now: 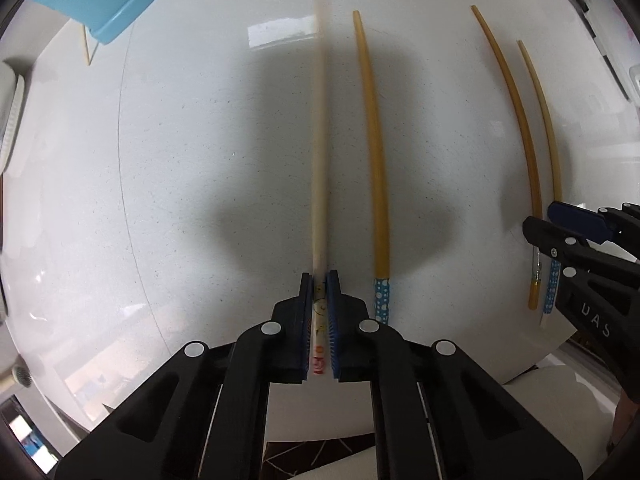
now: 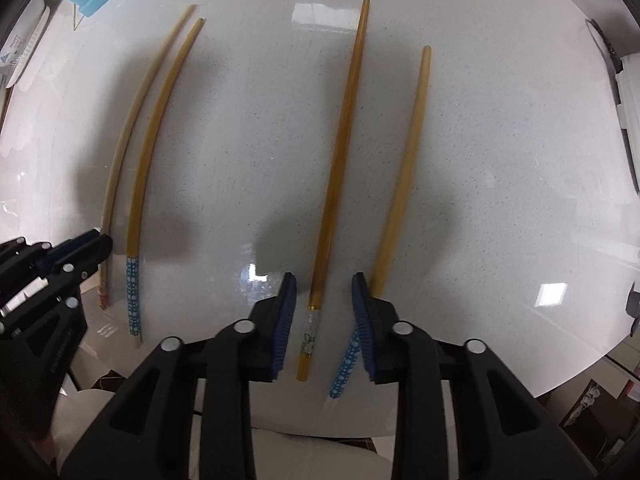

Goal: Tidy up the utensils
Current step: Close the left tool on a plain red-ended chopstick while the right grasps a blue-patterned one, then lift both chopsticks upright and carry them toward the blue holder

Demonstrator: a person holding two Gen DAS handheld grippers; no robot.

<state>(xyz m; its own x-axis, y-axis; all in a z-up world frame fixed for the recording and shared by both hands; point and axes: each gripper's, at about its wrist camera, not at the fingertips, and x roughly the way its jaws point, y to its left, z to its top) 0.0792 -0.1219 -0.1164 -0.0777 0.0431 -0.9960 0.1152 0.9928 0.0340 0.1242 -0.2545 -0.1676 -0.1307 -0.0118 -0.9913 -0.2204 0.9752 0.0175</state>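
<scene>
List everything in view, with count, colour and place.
table: one, white, under everything
blue container: one, light blue, far left corner
pale chopstick: one, cream, leftmost
blue-dotted chopsticks: two, amber, one beside the pale one, one rightmost
floral-end chopstick: one, amber, between the dotted ones
left gripper: one, black, shut on the pale chopstick
right gripper: one, black, open astride the floral-end chopstick

My right gripper (image 2: 324, 320) hangs over the white desk (image 2: 500, 200), its pads either side of the flower-handled chopstick (image 2: 340, 152) and not touching it. A dotted blue-handled chopstick (image 2: 404, 168) lies just beside it, with two more chopsticks off left by my other gripper (image 2: 96, 246).
</scene>
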